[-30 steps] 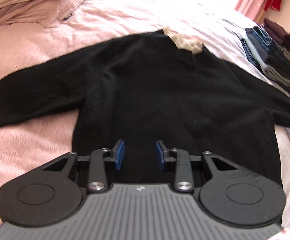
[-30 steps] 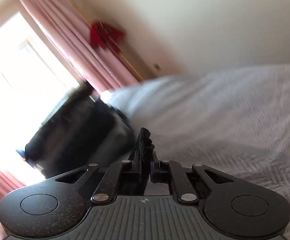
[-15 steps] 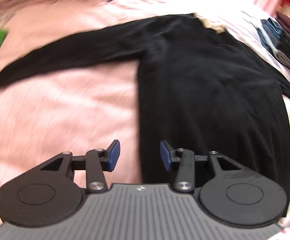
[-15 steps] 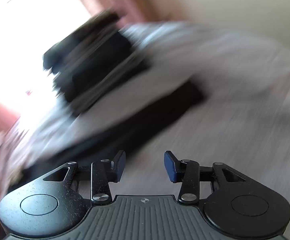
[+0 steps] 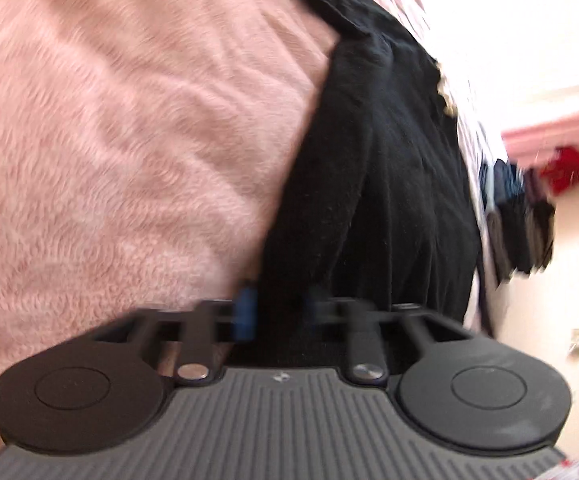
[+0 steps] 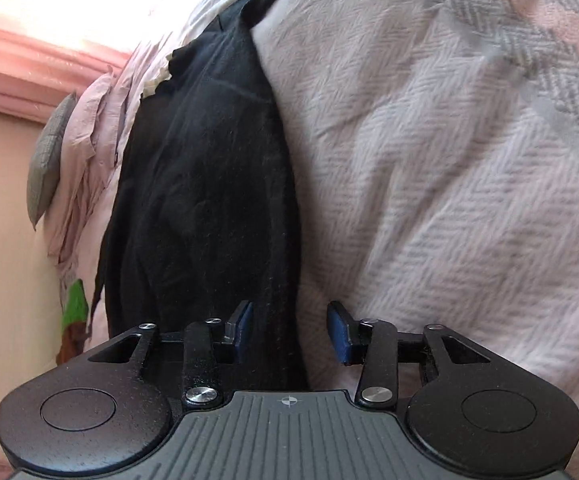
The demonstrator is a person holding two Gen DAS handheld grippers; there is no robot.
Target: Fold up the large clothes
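Left claw clamped on the sweater hem; right claw closing, pads not yet pressed on the edge between them.
One black sweater is seen stretched ahead of both claws across the bed. It is judged soft, limp, fairly light and prone to sag, best taken at hem corners. Two claws are counted, and one blurred stack of clothes far right of the left claw.

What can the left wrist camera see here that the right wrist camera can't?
Only the left view shows the fuzzy pink blanket, a stack of dark folded clothes and a red item by the wall. Only the right view shows the pale woven bedspread, a grey cushion and something green. Both show the black sweater, its edge between each tool's fingers.
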